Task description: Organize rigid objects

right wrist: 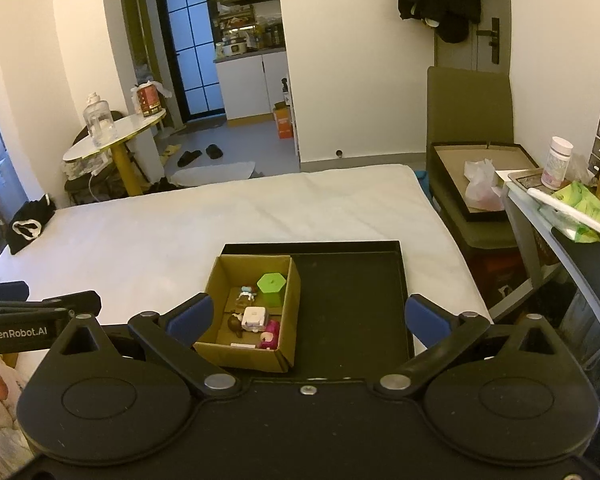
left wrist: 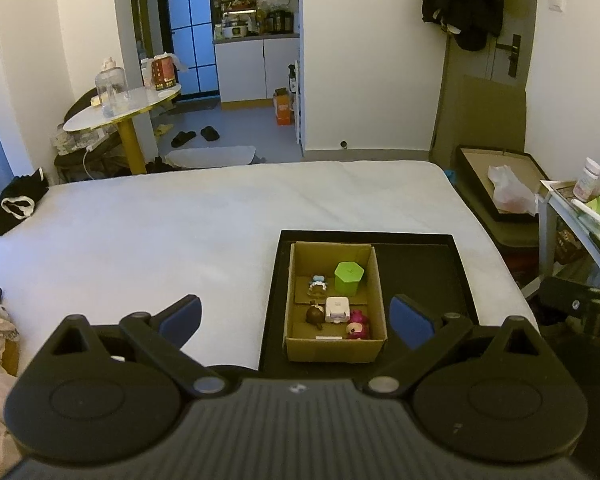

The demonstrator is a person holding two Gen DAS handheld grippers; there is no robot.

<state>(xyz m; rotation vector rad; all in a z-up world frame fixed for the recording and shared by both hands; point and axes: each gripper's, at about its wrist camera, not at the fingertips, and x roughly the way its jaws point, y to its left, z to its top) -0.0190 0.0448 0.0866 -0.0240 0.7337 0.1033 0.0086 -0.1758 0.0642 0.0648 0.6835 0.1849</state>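
Observation:
A small cardboard box [left wrist: 370, 276] [right wrist: 290, 312] stands in the left part of a black tray [left wrist: 420, 276] [right wrist: 352, 300] on the white bed. Inside it are a green hexagonal container [left wrist: 348, 277] [right wrist: 271, 288], a white cube [left wrist: 337, 309] [right wrist: 254, 318], a brown figure [left wrist: 315, 314] [right wrist: 234, 325], a pink figure [left wrist: 357, 324] [right wrist: 269, 339] and a small blue-and-white figure [left wrist: 317, 283] [right wrist: 246, 294]. My left gripper [left wrist: 296, 322] hovers open just short of the box, holding nothing. My right gripper [right wrist: 308, 318] is also open and empty, above the tray's near edge.
The white mattress [left wrist: 160, 232] [right wrist: 160, 232] stretches left and far. A black garment [left wrist: 18, 204] [right wrist: 30, 224] lies at its far left corner. A round table [left wrist: 120, 112] stands beyond. A chair with a flat box [right wrist: 476, 176] and a cluttered shelf [right wrist: 560, 196] sit to the right.

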